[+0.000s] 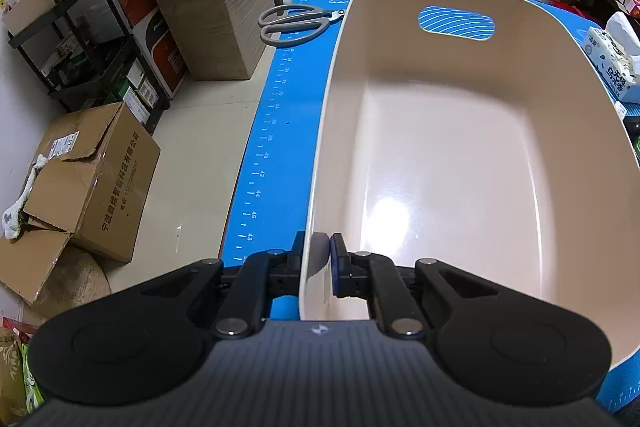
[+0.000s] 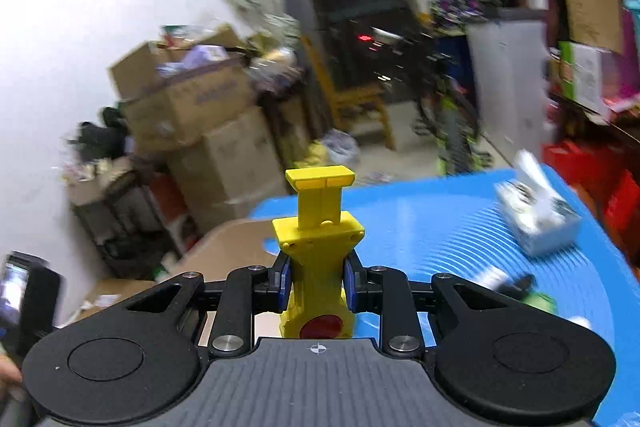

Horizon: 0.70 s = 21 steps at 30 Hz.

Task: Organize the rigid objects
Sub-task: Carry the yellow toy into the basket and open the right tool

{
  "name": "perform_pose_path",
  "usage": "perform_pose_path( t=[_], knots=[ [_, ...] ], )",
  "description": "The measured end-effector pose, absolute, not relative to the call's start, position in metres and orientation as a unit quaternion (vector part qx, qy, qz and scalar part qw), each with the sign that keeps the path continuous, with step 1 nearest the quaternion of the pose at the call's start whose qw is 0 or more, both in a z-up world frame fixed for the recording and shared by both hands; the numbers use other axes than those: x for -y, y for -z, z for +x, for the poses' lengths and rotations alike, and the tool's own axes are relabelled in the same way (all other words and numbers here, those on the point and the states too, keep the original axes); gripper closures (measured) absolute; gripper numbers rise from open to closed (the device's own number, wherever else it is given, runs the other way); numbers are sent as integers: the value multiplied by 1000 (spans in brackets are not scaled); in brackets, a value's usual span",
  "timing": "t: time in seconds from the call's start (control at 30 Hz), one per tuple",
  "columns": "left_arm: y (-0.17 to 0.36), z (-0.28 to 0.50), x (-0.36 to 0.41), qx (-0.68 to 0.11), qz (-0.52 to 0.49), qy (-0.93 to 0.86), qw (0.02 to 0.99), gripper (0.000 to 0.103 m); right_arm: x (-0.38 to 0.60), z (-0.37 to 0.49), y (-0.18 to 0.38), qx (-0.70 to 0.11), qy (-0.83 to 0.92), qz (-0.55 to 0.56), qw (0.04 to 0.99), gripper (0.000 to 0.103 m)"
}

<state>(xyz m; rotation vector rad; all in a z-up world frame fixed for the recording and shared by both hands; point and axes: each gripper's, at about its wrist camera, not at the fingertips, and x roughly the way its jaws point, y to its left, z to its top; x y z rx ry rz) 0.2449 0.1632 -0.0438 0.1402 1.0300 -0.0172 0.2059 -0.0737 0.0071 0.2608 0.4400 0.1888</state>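
Here we see the beige plastic basin (image 1: 460, 163) sitting on the blue mat (image 1: 280, 131) of the worktop, and our left hand-held gripper (image 1: 320, 251) is closed on its near rim, one finger outside the wall and one inside. Ahead of that gripper and to its left, grey-handled scissors (image 1: 294, 23) lie on the mat just beside the basin's far corner. Our right hand-held gripper (image 2: 316, 281) is clamped on a yellow plastic tool (image 2: 318, 247) with a red disc near its base, held upright above the mat. A tissue pack (image 2: 538, 215) lies ahead to that gripper's right, blurred.
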Motion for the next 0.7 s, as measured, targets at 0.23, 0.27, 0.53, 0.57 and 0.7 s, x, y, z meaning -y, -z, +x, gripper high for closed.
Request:
perform_pose_path(
  t=[0.23,0.27,0.53,0.57,0.7],
  knots=[
    [44,245,-163,-492,69,9,868,90,23,236,3,-246,-137,100,954,69],
    [44,245,-163,-492,70,9,868,90,16,238,5,-256,-141,96,952,69],
    [44,245,-163,-492,71,10,868,90,-23,265,47,-362,-154,41,919,69],
    [44,246,-163,-492,71,10,867,90,-27,268,52,-373,-154,36,914,69],
    [44,246,-163,-492,71,10,868,90,-35,272,63,-408,-156,13,899,69]
  ],
)
